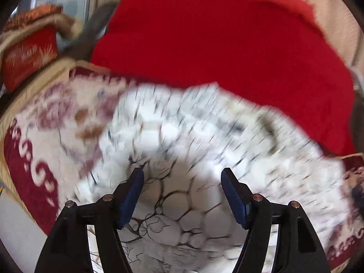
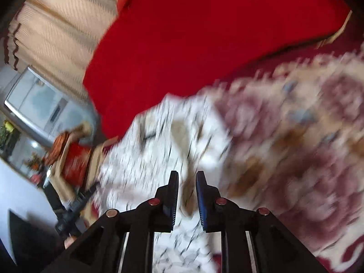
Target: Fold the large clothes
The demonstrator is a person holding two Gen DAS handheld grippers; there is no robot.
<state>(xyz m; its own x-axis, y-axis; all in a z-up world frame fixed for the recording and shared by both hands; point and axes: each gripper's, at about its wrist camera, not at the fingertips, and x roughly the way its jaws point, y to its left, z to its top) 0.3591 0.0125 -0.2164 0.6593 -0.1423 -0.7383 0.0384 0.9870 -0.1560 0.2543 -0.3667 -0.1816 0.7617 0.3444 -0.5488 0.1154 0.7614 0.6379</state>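
Looks like we're mid-fold, between grabs imo. The white garment w/ black crackle print (image 1: 182,136) lies spread on the patterned maroon-and-cream bed cover (image 1: 34,159), just in front of a red blanket (image 1: 216,41). Left gripper (image 1: 182,179) hangs over it, fingers wide apart, nothing pinched. Right gripper (image 2: 187,182) has fingers nearly together, a gap showing, no cloth caught afaict. Next move prob needs a fresh edge pinched. No containers in sight tbh, pics are blurry.

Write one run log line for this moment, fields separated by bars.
left gripper: open over white garment | right gripper: narrow gap, nothing held | red blanket behind
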